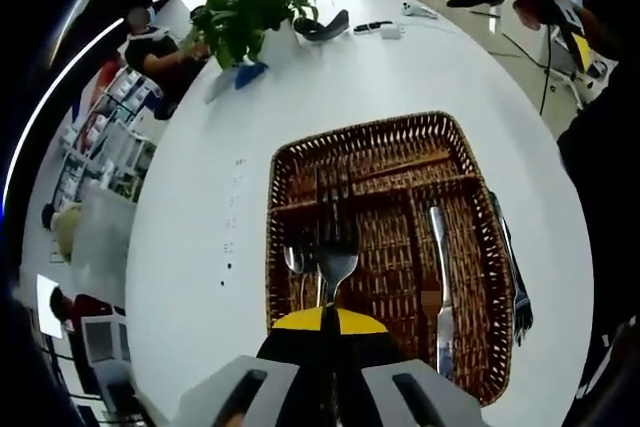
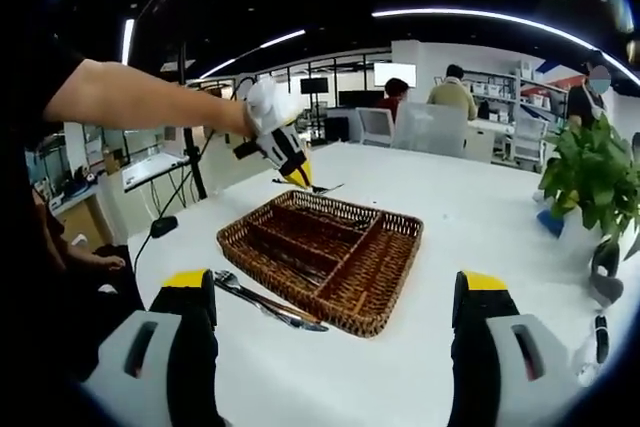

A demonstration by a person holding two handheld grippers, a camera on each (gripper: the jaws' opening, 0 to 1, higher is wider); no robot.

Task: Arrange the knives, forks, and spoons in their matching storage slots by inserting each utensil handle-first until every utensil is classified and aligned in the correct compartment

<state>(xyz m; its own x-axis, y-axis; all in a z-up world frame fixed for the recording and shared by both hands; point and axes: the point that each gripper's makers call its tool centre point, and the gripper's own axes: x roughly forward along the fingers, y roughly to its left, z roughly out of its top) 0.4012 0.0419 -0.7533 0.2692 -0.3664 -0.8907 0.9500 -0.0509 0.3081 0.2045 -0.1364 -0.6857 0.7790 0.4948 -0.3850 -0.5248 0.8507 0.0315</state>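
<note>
Gripping a fork (image 1: 336, 265) by its handle, the left gripper (image 1: 330, 367) has its jaws pressed together and hangs above the wicker tray (image 1: 300, 172), the tines pointing out over a narrow slot on the tray's left side. A spoon (image 1: 294, 259) lies in that slot just beside the fork head, and a knife (image 1: 441, 292) lies in the wide slot on the right. More cutlery (image 1: 512, 267) rests on the white table (image 1: 190, 247) against the tray's outer edge. The right gripper (image 2: 330, 347) stands with jaws wide apart and bare, back from the tray. A potted plant (image 1: 250, 12) stands at the far side
</note>
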